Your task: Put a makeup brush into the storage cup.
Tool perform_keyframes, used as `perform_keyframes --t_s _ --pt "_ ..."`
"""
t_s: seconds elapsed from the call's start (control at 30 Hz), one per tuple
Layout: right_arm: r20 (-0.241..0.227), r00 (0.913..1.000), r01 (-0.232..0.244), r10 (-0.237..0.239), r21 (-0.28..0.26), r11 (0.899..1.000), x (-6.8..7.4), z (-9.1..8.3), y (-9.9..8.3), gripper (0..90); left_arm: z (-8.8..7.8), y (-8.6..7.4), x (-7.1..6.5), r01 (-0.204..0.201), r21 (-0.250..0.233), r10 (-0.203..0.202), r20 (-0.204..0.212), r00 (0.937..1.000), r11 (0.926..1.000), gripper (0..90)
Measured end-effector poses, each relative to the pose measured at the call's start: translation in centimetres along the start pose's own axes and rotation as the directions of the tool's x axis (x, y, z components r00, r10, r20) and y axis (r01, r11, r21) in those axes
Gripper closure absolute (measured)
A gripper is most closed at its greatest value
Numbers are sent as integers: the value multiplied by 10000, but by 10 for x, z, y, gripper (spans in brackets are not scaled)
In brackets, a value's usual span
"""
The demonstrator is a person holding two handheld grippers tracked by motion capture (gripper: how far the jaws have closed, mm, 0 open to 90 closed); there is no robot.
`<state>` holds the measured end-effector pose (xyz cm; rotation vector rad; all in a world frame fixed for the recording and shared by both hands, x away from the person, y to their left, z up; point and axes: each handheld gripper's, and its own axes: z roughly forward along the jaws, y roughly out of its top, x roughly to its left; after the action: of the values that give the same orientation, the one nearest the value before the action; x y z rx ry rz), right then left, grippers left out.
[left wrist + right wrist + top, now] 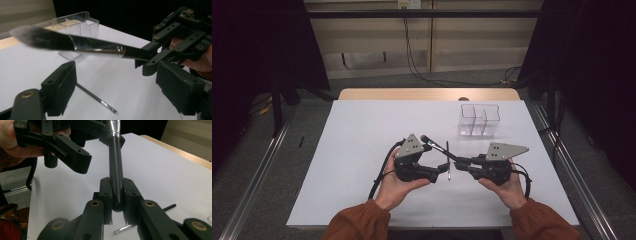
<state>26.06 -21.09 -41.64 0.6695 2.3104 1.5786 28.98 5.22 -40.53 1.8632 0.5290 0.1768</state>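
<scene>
Item: makeup brush (438,147), held above the bench (362,150), handle end clamped in my right gripper (117,195) fingers, bristles pointing toward my left gripper (110,82). Left fingers open, apparently straddling the shaft untouched. Thin brush (448,162) lies below.

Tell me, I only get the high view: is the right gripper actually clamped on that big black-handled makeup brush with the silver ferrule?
Observer: Yes. In the right gripper view, the right gripper has both fingers pressed on the rounded butt end of the black-handled makeup brush with silver ferrule.
Operator: And the left gripper?
Observer: In its own view the left gripper is open, fingers wide apart, neither pressing the brush.
Operator: Bristles?
Observer: Dark at the base, pale grey at the tip.
</scene>
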Motion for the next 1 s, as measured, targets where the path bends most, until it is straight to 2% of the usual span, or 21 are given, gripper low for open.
perform_keyframes --t_s 0.07,0.13,0.27,0.43,0.6,0.7,0.77,1.0 --pt "9 10000 14 -14 -5 10000 0 0 0 802 1 1 0 267 -122 -266 137 9996 9996 211" --pt "23 10000 8 -7 -54 10000 0 0 0 802 2 2 0 404 -212 -398 296 9988 9990 270" --pt "52 10000 28 -28 1 10000 0 -1 0 801 4 3 1 680 -276 -673 266 9974 9973 265" --pt "64 10000 2 -2 -21 10000 -1 -1 0 802 6 5 3 1016 -449 -998 403 9942 9938 336" --pt "40 10000 26 -26 12 10000 1 0 -1 802 6 9 5 1534 -757 -1506 420 9877 9853 396" --pt "75 10000 3 -3 -48 10000 0 0 -1 801 6 9 8 1907 -911 -1866 511 9811 9774 468" --pt "119 9999 5 -4 -58 10000 -1 -1 -2 801 6 9 9 2245 -1001 -2189 632 9737 9693 502" --pt "42 10000 29 -29 31 10000 0 2 -4 801 3 11 9 2478 -1225 -2397 770 9678 9610 623"
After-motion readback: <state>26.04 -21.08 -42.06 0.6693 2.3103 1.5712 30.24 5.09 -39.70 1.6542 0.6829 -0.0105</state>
